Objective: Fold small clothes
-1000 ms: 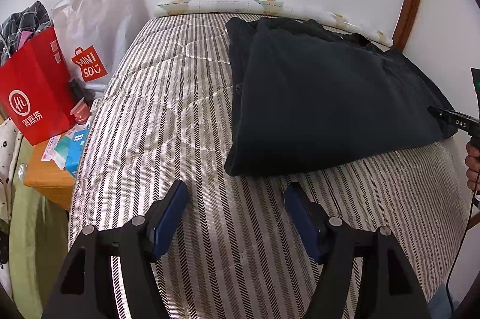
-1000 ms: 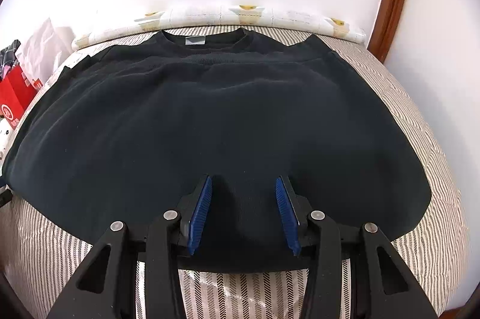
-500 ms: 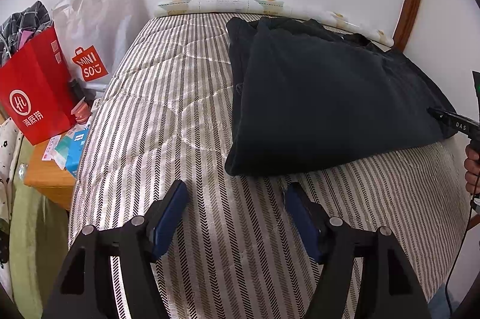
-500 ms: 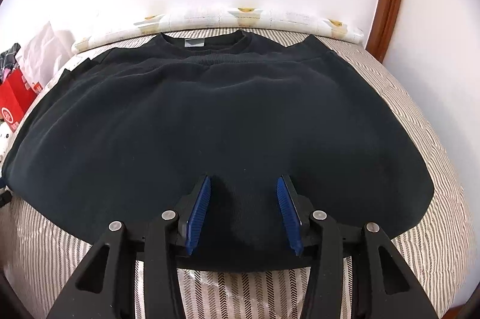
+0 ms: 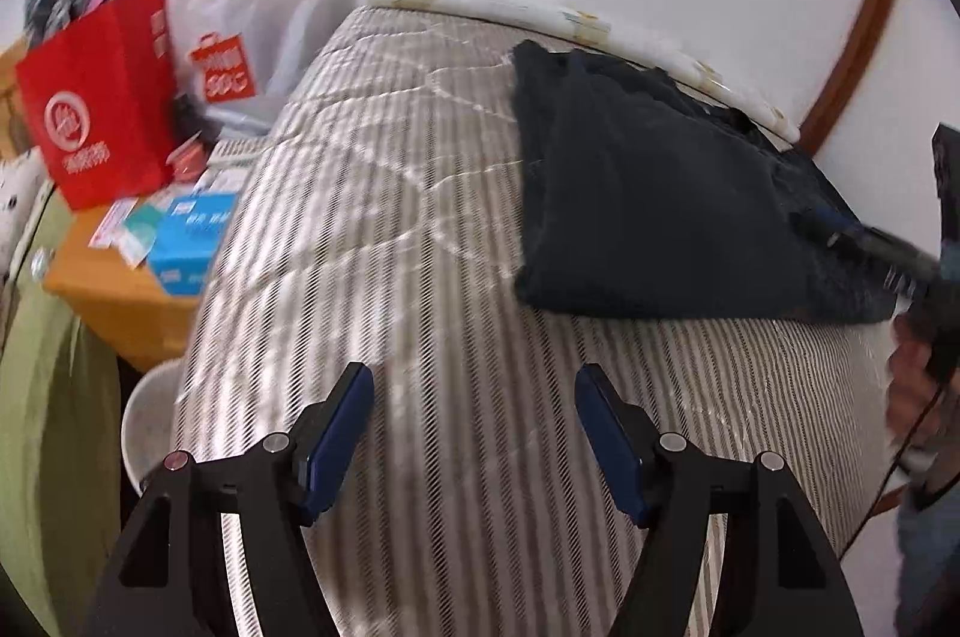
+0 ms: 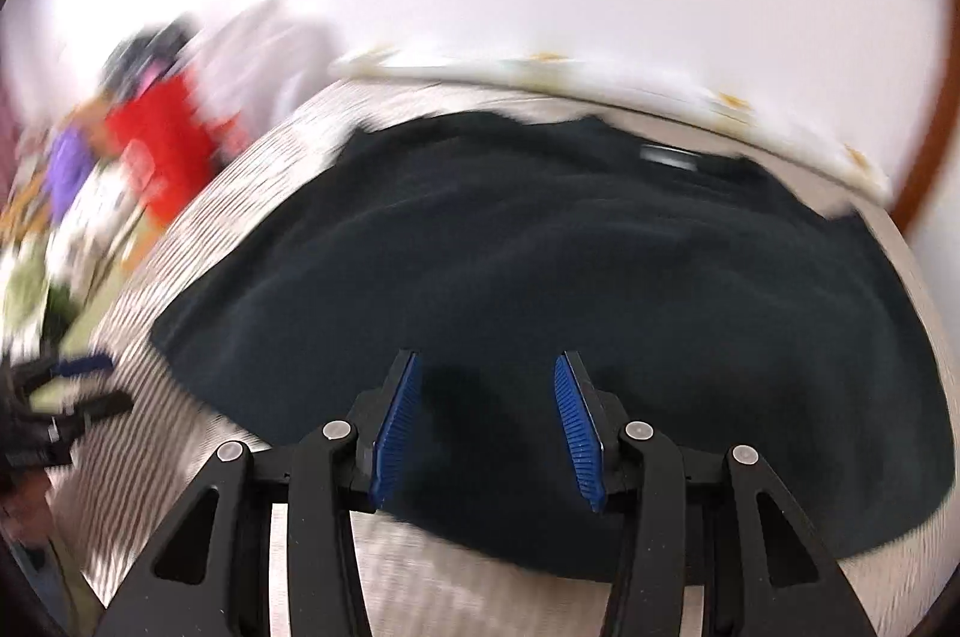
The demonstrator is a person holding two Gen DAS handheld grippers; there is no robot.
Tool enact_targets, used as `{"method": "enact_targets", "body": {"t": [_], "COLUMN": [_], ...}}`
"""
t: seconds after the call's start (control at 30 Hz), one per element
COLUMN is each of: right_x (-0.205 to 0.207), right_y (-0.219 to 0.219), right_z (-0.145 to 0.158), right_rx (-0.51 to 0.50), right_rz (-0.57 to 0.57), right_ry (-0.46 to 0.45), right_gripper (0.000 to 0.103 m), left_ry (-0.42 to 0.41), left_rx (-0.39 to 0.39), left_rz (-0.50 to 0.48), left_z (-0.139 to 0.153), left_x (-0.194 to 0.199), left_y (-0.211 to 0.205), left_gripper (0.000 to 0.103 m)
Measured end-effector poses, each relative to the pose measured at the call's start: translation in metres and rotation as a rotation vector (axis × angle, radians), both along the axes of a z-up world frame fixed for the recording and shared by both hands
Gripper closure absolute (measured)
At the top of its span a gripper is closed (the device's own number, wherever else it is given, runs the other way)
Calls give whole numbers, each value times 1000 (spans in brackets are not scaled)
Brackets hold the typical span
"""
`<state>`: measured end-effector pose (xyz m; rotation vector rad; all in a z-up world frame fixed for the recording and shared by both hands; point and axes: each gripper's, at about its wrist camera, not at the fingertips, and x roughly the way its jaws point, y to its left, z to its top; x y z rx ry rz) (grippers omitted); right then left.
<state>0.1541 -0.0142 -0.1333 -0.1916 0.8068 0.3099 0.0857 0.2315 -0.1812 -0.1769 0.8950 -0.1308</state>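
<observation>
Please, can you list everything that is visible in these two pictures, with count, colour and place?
shirt: one, black, flat on the bed's far right part
bed: one, grey-and-white striped cover, fills the middle
pillow: one, white with small prints, along the far edge by the wall
red bag: one, red with white logo, left of the bed
white bag: one, white with red logo, behind the red bag
nightstand: one, orange wood, left of the bed, with a blue box and packets
left tongs: open, over bare bed
right tongs: open, over the shirt's near hem
</observation>
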Motion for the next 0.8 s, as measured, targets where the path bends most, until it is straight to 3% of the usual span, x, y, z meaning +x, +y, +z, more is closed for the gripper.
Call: {"method": "enact_targets", "body": {"t": [0.07,0.23,0.33,0.47,0.6,0.67,0.73,0.8], "right_x": [-10,-29,-32,-34,-30,-29,-27,-26], "right_y": [35,92,113,129,150,152,152,147], "right_z": [-6,-18,-24,-29,-41,-43,-41,-38], "right_rx": [-30,-78,-115,-116,-213,-230,-246,-223], "right_rz": [98,275,289,331,333,337,323,327], "right_ry": [-4,3,-26,-24,-82,-107,-128,-134], "right_gripper": [56,45,36,36,36,41,67,75], "left_ry": [13,32,37,45,50,52,58,64], "left_rx": [-14,-28,-29,-14,-8,1,5,8], "left_rz": [13,37,47,48,51,53,60,69], "left_z": [-1,-1,-1,-1,0,0,0,2], "left_x": [-6,-19,-23,-25,-28,-29,-29,-27], "left_y": [7,18,21,21,22,22,21,19], "left_gripper": [35,35,34,34,34,34,34,34]}}
